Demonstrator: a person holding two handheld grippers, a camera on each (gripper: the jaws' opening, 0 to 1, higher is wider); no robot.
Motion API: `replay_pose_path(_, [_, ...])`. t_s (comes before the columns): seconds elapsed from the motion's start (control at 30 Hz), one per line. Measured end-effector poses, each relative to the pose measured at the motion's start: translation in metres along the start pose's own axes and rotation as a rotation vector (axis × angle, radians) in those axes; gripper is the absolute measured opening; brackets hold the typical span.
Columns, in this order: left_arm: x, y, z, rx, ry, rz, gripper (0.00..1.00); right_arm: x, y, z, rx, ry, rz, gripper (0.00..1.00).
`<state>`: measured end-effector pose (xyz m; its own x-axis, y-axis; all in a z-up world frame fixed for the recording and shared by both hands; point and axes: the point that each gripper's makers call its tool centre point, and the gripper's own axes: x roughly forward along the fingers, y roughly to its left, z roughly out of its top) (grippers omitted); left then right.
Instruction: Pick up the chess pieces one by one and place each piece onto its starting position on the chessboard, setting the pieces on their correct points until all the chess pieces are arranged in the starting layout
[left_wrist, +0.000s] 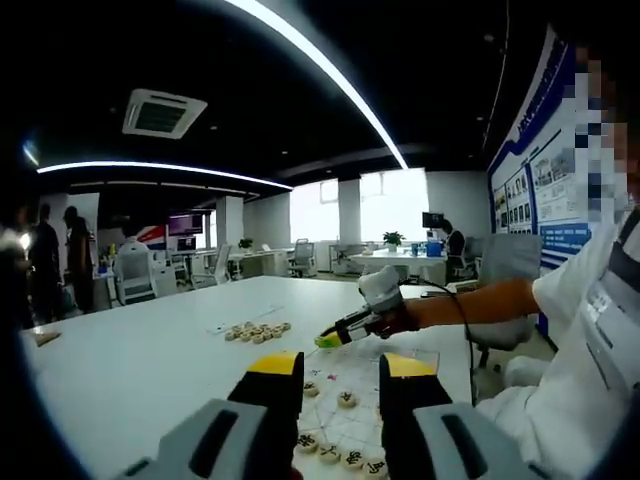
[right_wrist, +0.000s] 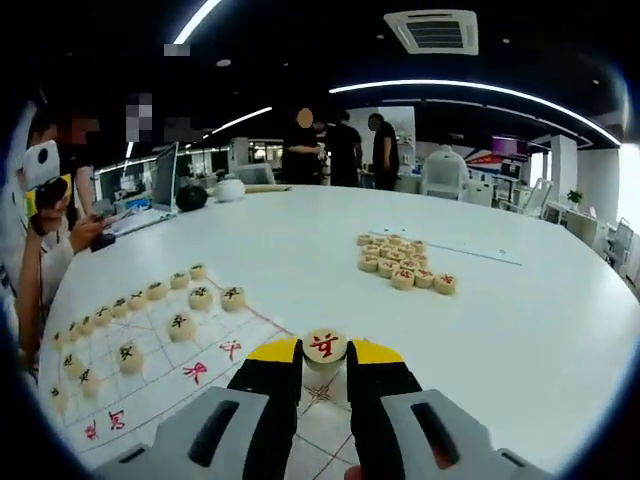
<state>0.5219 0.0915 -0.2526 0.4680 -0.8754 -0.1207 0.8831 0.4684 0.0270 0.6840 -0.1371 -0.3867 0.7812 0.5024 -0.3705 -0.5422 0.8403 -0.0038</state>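
Note:
In the right gripper view my right gripper (right_wrist: 324, 362) is shut on a round wooden chess piece (right_wrist: 324, 346) with a red character, held just above the near edge of the white chessboard sheet (right_wrist: 255, 335). Black-marked pieces (right_wrist: 180, 325) stand in rows on the board's left part. A loose pile of pieces (right_wrist: 405, 264) lies on the table beyond. In the left gripper view my left gripper (left_wrist: 342, 378) stands open over the board (left_wrist: 410, 358), with placed pieces (left_wrist: 346, 399) below it. The right gripper (left_wrist: 332, 338) reaches in from the right, near the pile (left_wrist: 257, 331).
The big white table (right_wrist: 500, 330) stretches away on all sides. A laptop (right_wrist: 160, 180), a dark object (right_wrist: 190, 197) and a white pot (right_wrist: 229, 188) sit at its far left. People (right_wrist: 343, 150) stand beyond the far edge. Office chairs (left_wrist: 134, 272) stand around.

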Motion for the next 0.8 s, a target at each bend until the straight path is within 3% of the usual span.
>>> replay_pose_path(0.27, [0.0, -0.002, -0.001, 0.004, 0.0, -0.003, 0.32, 0.015, 0.016, -0.003, -0.021, 0.032, 0.014, 0.19])
replay_pose_path(0.8, [0.002, -0.004, -0.001, 0.01, 0.005, -0.005, 0.32, 0.021, 0.01, -0.01, 0.01, 0.064, -0.004, 0.22])
